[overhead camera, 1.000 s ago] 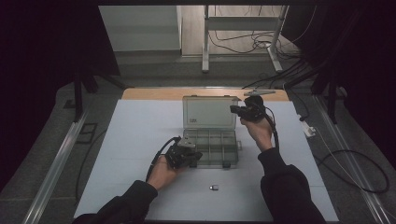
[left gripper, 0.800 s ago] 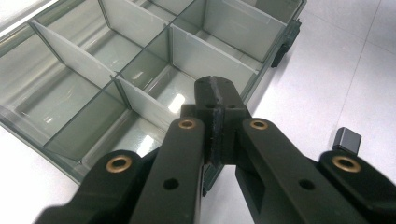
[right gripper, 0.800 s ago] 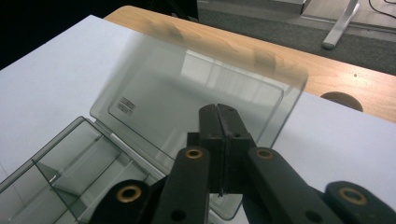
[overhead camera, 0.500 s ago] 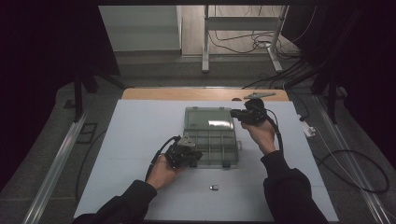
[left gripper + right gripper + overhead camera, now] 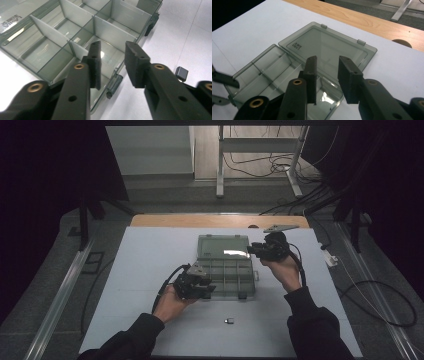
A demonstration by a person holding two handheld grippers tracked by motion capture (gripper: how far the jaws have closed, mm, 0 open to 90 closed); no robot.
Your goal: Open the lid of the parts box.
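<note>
A clear grey compartment box (image 5: 225,279) lies on the white table, its lid (image 5: 222,247) folded back flat behind it. My left gripper (image 5: 202,284) hovers at the box's front left corner. Its jaws have just been opening and stand apart over the front wall (image 5: 113,46), with nothing pressed between the pads. My right gripper (image 5: 256,251) is at the lid's right edge. Its jaws have also just been opening and now stand apart above the lid (image 5: 328,60) without gripping it. The divided compartments (image 5: 62,37) look bare.
A small dark piece (image 5: 229,320) lies on the table in front of the box, also seen as a black block (image 5: 181,73). A wooden strip (image 5: 215,221) borders the table's far edge. The front latches (image 5: 113,86) hang open. White table surface (image 5: 140,270) surrounds the box.
The lid has swung back from standing to lying flat on the table. Both grippers' jaws have opened, and the right hand has shifted slightly with the lid.
</note>
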